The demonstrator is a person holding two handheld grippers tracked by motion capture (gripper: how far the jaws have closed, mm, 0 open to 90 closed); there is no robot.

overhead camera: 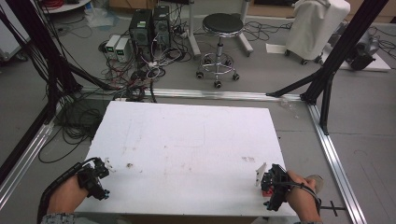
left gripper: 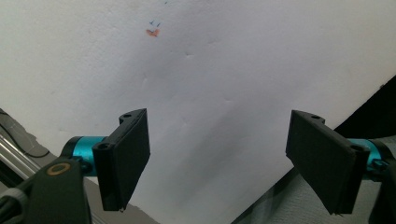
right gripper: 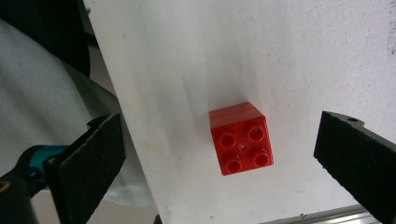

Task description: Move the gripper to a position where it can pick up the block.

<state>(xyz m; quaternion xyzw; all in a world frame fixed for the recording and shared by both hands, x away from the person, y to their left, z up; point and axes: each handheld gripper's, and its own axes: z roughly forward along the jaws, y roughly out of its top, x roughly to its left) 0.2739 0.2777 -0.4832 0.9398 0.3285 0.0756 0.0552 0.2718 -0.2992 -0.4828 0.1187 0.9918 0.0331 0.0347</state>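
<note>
Red plastic, a four-stud toy brick (right gripper: pixel 240 138) sits on the white foam board (overhead camera: pixel 187 140) near its front right corner, close to the right edge. It looks light, rigid and smooth-sided, so the likely hold is across two opposite flat walls, squarely, since a skewed pinch could make it slip or tip. The right gripper (right gripper: pixel 224 163) hangs over it with its jaws spread wide, the brick between them but touching neither. The left gripper (left gripper: pixel 219 163) hovers by the board's front left corner, jaws likewise apart and holding nothing. Nothing on the board crowds the brick; faint stains (overhead camera: pixel 129 165) lie well apart.
</note>
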